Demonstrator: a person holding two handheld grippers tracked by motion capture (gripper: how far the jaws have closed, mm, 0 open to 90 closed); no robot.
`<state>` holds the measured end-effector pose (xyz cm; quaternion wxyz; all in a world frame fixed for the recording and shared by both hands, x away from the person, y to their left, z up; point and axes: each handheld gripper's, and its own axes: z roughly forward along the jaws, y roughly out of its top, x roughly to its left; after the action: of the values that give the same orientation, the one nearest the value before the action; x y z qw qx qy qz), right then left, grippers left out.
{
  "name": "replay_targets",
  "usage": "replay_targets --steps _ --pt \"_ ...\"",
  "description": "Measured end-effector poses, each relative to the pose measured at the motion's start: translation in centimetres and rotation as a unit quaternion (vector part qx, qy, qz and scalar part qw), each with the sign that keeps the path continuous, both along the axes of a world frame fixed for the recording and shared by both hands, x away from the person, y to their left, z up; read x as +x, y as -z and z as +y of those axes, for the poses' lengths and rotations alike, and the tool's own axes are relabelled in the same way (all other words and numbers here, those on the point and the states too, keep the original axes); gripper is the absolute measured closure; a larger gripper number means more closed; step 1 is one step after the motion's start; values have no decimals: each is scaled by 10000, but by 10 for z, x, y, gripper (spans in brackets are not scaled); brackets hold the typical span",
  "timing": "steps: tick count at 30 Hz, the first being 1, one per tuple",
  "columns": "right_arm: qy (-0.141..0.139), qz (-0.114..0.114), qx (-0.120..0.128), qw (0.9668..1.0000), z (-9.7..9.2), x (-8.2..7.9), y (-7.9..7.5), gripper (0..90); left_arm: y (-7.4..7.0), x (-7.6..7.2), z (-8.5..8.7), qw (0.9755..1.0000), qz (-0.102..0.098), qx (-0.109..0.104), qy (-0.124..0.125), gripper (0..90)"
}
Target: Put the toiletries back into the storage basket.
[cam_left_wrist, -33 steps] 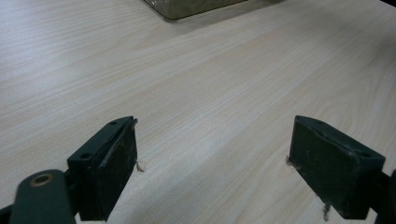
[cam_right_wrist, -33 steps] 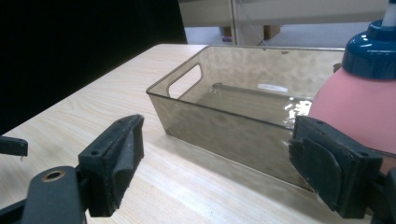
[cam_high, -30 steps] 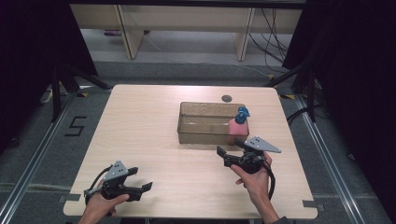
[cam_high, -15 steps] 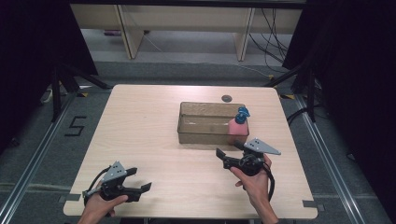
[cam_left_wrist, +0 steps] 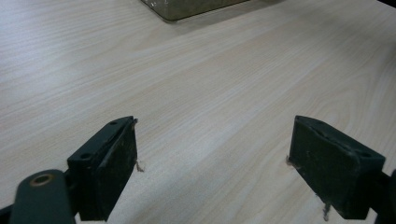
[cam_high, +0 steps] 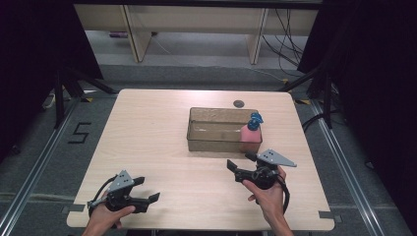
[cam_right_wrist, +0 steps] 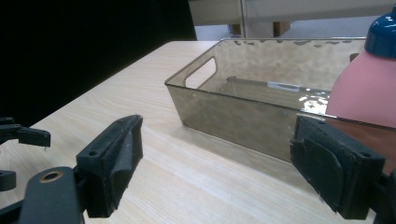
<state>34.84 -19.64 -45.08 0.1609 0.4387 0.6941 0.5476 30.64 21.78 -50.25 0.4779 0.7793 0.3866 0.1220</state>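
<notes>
A clear brownish bin [cam_high: 216,132] stands in the middle of the wooden table [cam_high: 147,132]. A pink bottle with a blue cap [cam_high: 251,133] stands upright in its right end. My right gripper [cam_high: 240,161] is held just in front of the bin, open and empty. In the right gripper view the bin [cam_right_wrist: 233,112] and the bottle [cam_right_wrist: 366,91] lie ahead of the spread jaws of that gripper [cam_right_wrist: 215,158]. My left gripper [cam_high: 147,189] hovers near the front left of the table, open, with bare wood between its jaws in the left gripper view [cam_left_wrist: 212,158].
A small dark round object [cam_high: 239,103] lies on the table behind the bin. A corner of the bin [cam_left_wrist: 187,7] is at the top of the left gripper view. Shelving legs and cables stand on the floor beyond the table's far edge.
My right gripper has drifted slightly toward the table's near edge. The left gripper has barely moved. Both stay open.
</notes>
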Motion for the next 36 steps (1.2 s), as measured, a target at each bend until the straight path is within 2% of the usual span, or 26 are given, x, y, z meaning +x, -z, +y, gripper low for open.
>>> replay_targets --steps 1,2,3,6,7,10,11,12,13,14,15,16,17,18,19,20,22,24,26,29,34,36 --pt "-87 -96 -41 9999 -1 1 1 176 0 0 0 10000 -9 -31 -7 147" --pt "-48 -82 -35 9999 -1 0 0 176 0 0 0 10000 14 -21 -31 147" --pt "-86 -81 75 9999 0 -2 0 176 0 0 0 10000 19 -13 -31 147" --pt "-75 -41 109 9999 1 -3 0 175 0 0 0 10000 6 -38 -32 147" --pt "-113 -43 25 9999 0 -4 0 175 0 0 0 10000 -10 -41 -32 147" --pt "-158 10 39 9999 1 -6 1 176 0 0 -1 10000 -41 -62 -54 147" --pt "-153 -79 9 9999 1 -5 2 175 0 0 -1 10000 -20 -39 -60 147" --pt "-129 53 158 9998 3 -9 1 175 0 0 -1 10000 -24 -51 -50 147" --pt "-155 -76 -24 9998 2 -8 1 174 0 0 -1 9999 -43 -71 -61 147" --pt "-185 -91 -33 9998 2 -8 2 174 0 0 -1 10000 -36 -68 -61 147" --pt "-185 -12 22 9998 3 -9 2 174 0 0 0 10000 4 -6 -51 147" --pt "-236 -1 44 9997 3 -10 2 171 0 0 -1 10000 -6 -35 -33 147" --pt "-174 36 30 9998 4 -12 2 169 0 -1 -1 10000 -41 -63 -59 147" --pt "-227 -56 -7 9997 3 -11 2 168 0 0 -1 10000 -47 -59 -46 147" --pt "-270 -70 95 9996 5 -12 4 167 0 0 -1 9999 -45 -69 -57 147" --pt "-270 -70 95 9996 5 -12 4 167 0 0 -1 10000 -30 -44 -56 147" --pt "-278 120 121 9995 6 -15 4 164 0 -1 -1 9999 -33 -78 -75 147" --pt "-301 44 124 9995 7 -15 5 161 0 -1 -1 10000 -36 -70 -61 147" --pt "-301 -27 -51 9995 7 -16 5 159 0 0 -1 9999 -53 -71 -52 147" --pt "-373 35 -6 9993 10 -18 6 157 0 -1 -1 10000 -50 -67 -54 147" --pt "-448 -64 -59 9990 12 -22 8 155 -1 -1 0 10000 -23 -8 -28 147" --pt "-455 14 -52 9990 13 -23 8 155 0 -1 0 10000 -29 -38 0 147"
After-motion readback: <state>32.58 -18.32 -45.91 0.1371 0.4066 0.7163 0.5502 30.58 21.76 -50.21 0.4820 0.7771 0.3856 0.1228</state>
